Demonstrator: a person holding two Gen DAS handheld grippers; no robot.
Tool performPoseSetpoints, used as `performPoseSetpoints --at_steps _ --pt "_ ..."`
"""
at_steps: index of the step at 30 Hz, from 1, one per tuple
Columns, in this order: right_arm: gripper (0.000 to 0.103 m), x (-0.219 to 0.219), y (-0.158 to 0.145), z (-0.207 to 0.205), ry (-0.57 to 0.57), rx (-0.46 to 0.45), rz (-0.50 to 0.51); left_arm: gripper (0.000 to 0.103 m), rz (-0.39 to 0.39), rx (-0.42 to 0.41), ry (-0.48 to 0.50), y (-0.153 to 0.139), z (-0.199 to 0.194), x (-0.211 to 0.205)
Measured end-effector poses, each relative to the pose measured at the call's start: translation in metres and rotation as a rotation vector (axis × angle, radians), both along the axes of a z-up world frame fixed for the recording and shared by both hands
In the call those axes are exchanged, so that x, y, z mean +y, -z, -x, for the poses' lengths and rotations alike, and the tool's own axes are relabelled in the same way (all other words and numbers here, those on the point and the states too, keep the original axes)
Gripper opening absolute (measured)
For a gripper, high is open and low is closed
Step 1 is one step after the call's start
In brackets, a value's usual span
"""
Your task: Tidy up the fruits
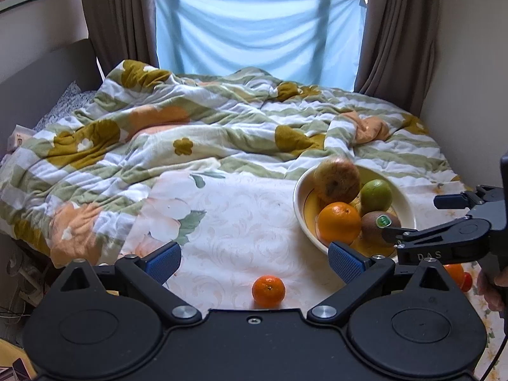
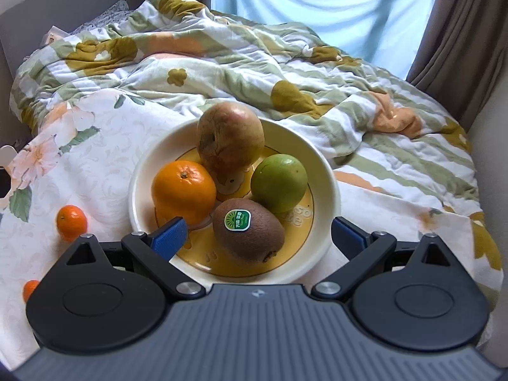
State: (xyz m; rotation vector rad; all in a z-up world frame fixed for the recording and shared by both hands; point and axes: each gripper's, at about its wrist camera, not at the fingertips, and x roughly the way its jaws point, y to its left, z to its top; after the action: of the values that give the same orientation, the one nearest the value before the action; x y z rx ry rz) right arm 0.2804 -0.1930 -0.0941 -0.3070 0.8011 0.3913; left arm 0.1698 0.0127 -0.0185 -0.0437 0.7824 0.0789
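Four fruits crowd the bowl: apple, orange, green fruit, kiwi. Both the right hand-held gripper and the left hand-held gripper stand open and empty. A tangerine lies loose on the bed. The apple, perched high, could roll out if another fruit nudges it, and the soft bedding may tip the bowl.

Left wrist view: apple in the bowl motion-blurred, surface detail unclear. Orange fruit at right mostly hidden behind the right claw, kind can't tell. Hand cut off by right edge. Right wrist view: small orange fruit at lower left half hidden by claw body. Kiwi sticker text too small to read.
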Motion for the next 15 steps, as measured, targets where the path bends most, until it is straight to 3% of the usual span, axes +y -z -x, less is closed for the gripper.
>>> performPoseSetpoints --at_steps 15 --pt "0.103 -0.014 -0.077 0.078 0.121 -0.073 -0.064 0.101 -0.018 -0.086 0.048 -0.049 0.049 0.008"
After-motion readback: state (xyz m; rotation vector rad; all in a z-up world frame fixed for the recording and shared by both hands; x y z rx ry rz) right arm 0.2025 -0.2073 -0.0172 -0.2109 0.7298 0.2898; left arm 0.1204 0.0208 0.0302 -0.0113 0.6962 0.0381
